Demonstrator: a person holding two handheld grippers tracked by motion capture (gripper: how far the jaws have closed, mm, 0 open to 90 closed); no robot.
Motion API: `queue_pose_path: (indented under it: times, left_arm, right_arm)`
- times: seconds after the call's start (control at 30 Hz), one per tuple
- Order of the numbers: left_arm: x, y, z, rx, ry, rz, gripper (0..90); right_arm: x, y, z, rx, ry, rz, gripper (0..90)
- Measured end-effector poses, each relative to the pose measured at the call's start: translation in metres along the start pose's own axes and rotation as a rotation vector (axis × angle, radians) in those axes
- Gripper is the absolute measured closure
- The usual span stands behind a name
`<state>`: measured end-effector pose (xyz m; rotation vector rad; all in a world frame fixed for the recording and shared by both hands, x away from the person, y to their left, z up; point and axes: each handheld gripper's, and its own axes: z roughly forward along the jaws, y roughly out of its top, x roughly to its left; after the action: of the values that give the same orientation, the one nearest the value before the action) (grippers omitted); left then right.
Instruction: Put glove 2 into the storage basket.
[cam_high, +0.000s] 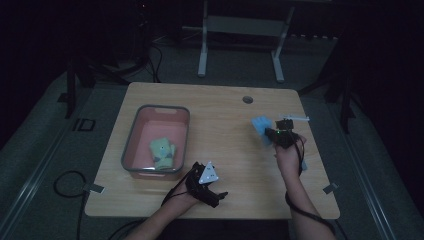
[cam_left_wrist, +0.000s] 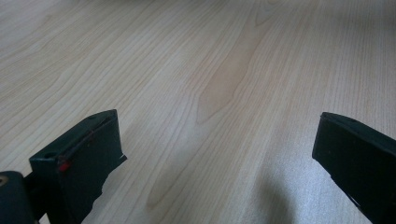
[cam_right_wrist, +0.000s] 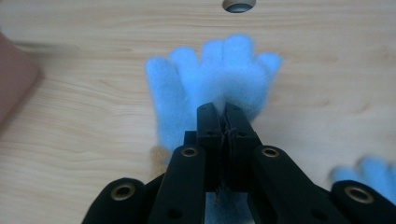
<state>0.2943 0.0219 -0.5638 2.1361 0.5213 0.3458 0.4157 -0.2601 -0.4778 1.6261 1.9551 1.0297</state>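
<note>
Black jaws of the right gripper (cam_right_wrist: 223, 112) rise from the bottom of the right gripper view, pressed together on the cuff end of a blue glove (cam_right_wrist: 215, 84) whose fingers fan toward the top of the frame; in the high view that glove (cam_high: 261, 128) sits right of centre, just ahead of the right gripper (cam_high: 280, 134), though whether it is lifted off the table (cam_high: 220, 110) cannot be told. It looks light, soft and fuzzy, so it should droop and swing from a pinch rather than hold its shape; the cuff, where it is gripped now, seems the sound place, since a pinch on one finger would probably let it stretch. A second blue glove (cam_right_wrist: 369, 172) peeks in at the lower right of the right gripper view. At centre left of the high view stands a pink bin (cam_high: 134, 131) holding a green glove (cam_high: 163, 152), likely where the blue one belongs. Between glove and bin lies bare wood. The left gripper (cam_high: 207, 192) rests at lower centre near the bin's corner, its jaws spread wide over the wood with nothing between them in its own view (cam_left_wrist: 219, 154); it could crowd a low path. A grommet hole (cam_high: 247, 99) lies at upper centre.
</note>
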Motion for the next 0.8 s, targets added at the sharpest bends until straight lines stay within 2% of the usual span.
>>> queue_pose_path:
  times: [0.1, 0.17, 0.4, 0.7, 0.8]
  left_arm:
    - [-0.002, 0.001, 0.001, 0.001, -0.003, 0.005, 1.7]
    - [-0.003, 0.002, 0.0, 0.003, -0.008, 0.017, 1.7]
    - [-0.002, 0.002, 0.001, 0.001, -0.007, 0.022, 1.8]
    - [-0.005, 0.001, 0.002, 0.021, -0.017, 0.04, 1.8]
    - [-0.005, 0.001, 0.003, 0.021, -0.018, 0.044, 1.8]
  right_arm:
    - [0.01, -0.017, -0.009, -0.019, -0.008, 0.011, 86.8]
    - [0.014, -0.028, -0.009, -0.011, -0.027, -0.015, 86.9]
    - [0.023, -0.061, -0.003, 0.043, -0.01, 0.002, 86.8]
    - [0.021, -0.083, 0.021, 0.092, -0.015, -0.002, 81.2]
    - [0.022, -0.086, 0.023, 0.079, -0.016, -0.03, 78.2]
